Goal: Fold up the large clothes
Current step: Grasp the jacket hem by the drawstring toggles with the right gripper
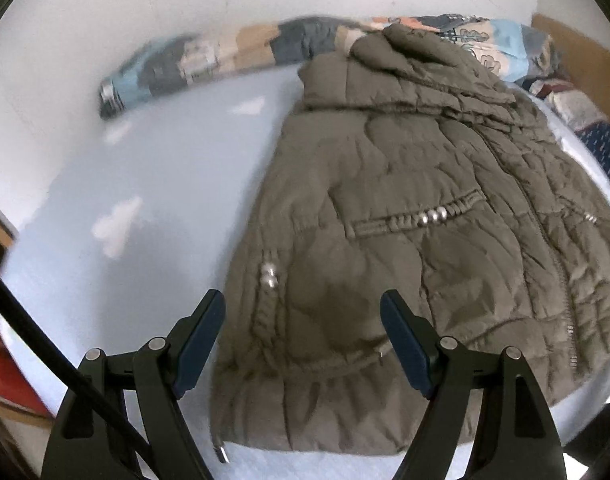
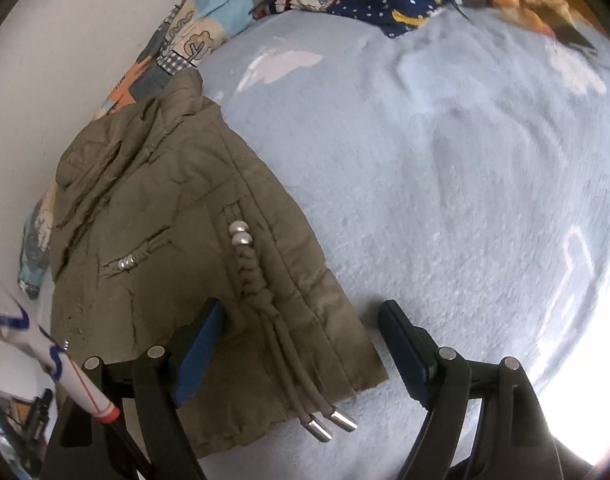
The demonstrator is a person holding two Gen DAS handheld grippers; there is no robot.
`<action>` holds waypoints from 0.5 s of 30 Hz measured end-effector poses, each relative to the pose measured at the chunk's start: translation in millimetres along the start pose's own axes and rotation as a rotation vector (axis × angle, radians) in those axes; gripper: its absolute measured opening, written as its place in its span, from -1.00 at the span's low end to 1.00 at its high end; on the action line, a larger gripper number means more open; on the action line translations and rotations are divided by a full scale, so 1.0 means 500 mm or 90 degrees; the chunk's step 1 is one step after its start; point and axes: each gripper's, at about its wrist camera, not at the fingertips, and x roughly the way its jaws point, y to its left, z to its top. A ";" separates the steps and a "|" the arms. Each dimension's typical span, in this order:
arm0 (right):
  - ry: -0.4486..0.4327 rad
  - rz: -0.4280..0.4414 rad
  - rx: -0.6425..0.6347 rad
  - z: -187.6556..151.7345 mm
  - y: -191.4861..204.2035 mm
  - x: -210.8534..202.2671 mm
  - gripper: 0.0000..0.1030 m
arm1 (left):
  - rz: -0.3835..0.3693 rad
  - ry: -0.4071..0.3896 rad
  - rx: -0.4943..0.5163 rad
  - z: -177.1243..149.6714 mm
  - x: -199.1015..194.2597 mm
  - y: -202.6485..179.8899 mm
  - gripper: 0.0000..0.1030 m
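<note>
Olive quilted puffer jacket runs lengthwise away from both tongs; its hem lies under the left gripper and right gripper, both gaping, empty.

The jacket lies on the bed, its collar against the rolled quilt along the wall-side edge.

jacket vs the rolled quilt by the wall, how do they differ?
The jacket is plain olive; the quilt is multicoloured patchwork. The jacket lies spread flat; the quilt is bunched in a long roll along the wall. The jacket's collar end overlaps the quilt. Both lie on the blue bedsheet.
</note>
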 end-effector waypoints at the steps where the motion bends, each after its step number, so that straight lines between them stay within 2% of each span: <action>1: 0.002 0.004 0.002 -0.001 -0.001 0.001 0.63 | -0.017 0.014 -0.017 -0.003 0.005 0.010 0.53; 9: 0.008 0.023 0.000 -0.013 0.011 0.000 0.63 | -0.110 0.085 -0.161 -0.040 0.024 0.105 0.53; 15: 0.017 0.042 0.014 -0.024 0.005 -0.003 0.63 | -0.223 0.132 -0.274 -0.078 0.031 0.153 0.53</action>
